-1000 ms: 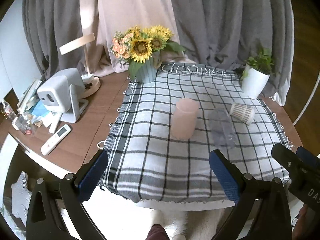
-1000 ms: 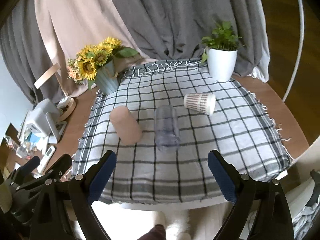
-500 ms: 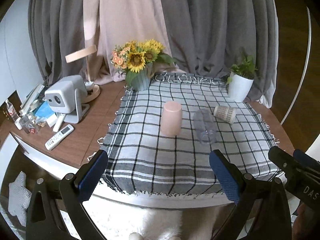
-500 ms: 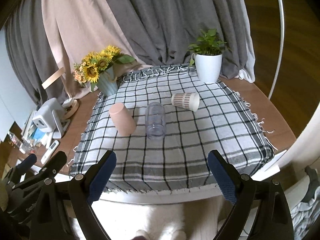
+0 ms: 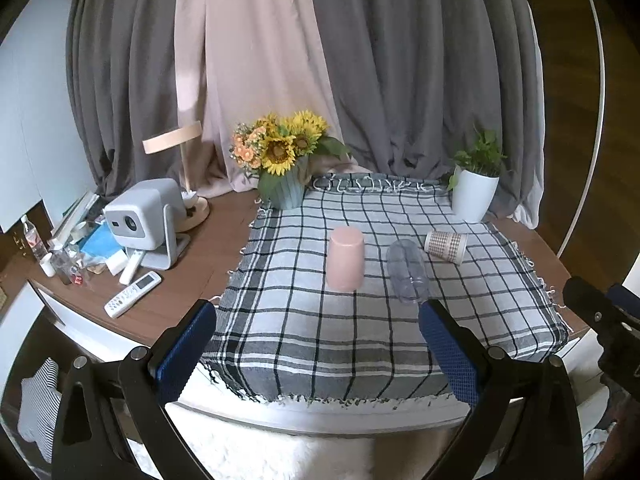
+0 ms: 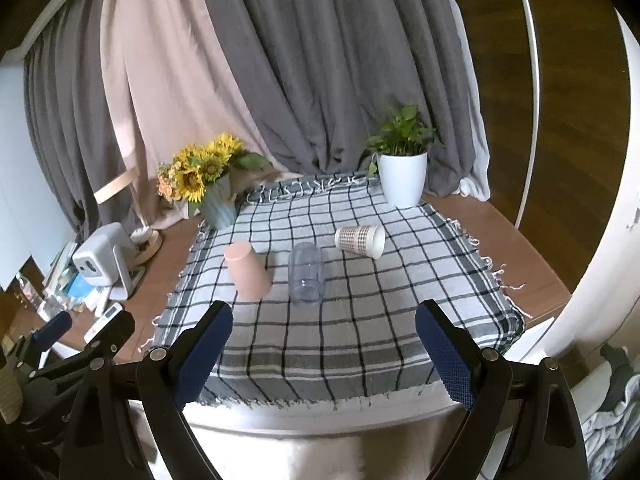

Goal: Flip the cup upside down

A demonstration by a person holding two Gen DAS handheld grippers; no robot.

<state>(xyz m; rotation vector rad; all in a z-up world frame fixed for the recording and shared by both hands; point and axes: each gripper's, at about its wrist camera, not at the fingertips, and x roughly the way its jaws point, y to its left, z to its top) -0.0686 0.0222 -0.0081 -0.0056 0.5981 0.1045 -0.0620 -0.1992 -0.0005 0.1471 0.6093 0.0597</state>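
Note:
A pink cup (image 5: 345,258) stands upside down on the checked cloth (image 5: 304,332); it also shows in the right wrist view (image 6: 247,270). A clear plastic cup (image 5: 407,272) lies on its side beside it, seen also from the right wrist (image 6: 307,273). A patterned paper cup (image 5: 446,247) lies on its side further right, seen also from the right wrist (image 6: 360,240). My left gripper (image 5: 318,356) is open and empty, off the table's near edge. My right gripper (image 6: 324,354) is open and empty, also short of the near edge.
A sunflower vase (image 5: 285,160) and a white plant pot (image 5: 474,196) stand at the cloth's far corners. A projector (image 5: 142,216), a lamp (image 5: 182,160), a remote (image 5: 132,300) and small clutter sit on the wooden table at the left.
Both grippers have pulled back and up from the table, so the cups look smaller and farther. The cups have not moved. Both grippers stay open.

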